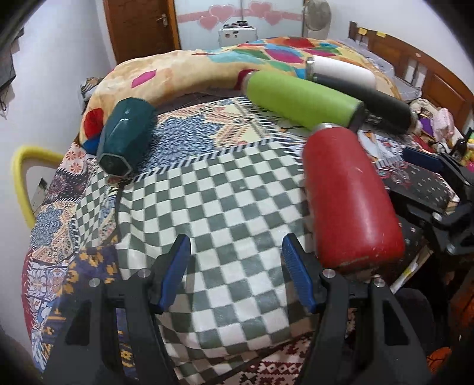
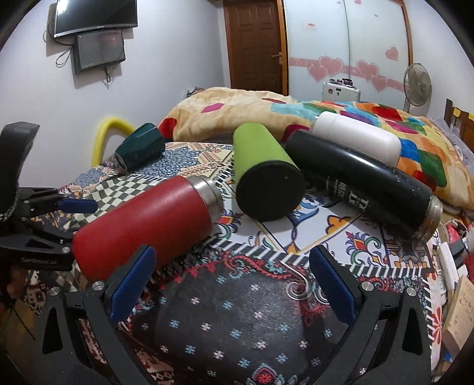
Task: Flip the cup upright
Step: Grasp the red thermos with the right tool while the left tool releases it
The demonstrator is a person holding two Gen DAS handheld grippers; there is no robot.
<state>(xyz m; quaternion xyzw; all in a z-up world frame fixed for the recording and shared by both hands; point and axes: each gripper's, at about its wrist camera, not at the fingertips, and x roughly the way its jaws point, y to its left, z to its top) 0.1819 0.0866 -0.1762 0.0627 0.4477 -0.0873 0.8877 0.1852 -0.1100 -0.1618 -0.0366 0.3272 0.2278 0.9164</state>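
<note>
A lived-in home bedroom: a bed [image 1: 231, 189] spread with patchwork covers, a rumpled blanket [image 2: 296, 115] heaped at twelve o'clock, a wooden headboard [image 1: 414, 65] at two o'clock, a wall-mounted television [image 2: 94, 14] at eleven o'clock, a brown door [image 2: 254, 44], heart decals [image 2: 326, 68] and a standing fan [image 2: 417, 86].

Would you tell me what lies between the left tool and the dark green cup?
Only bare checkered blanket lies between the left tool and dark green cup, in the left wrist view.
</note>
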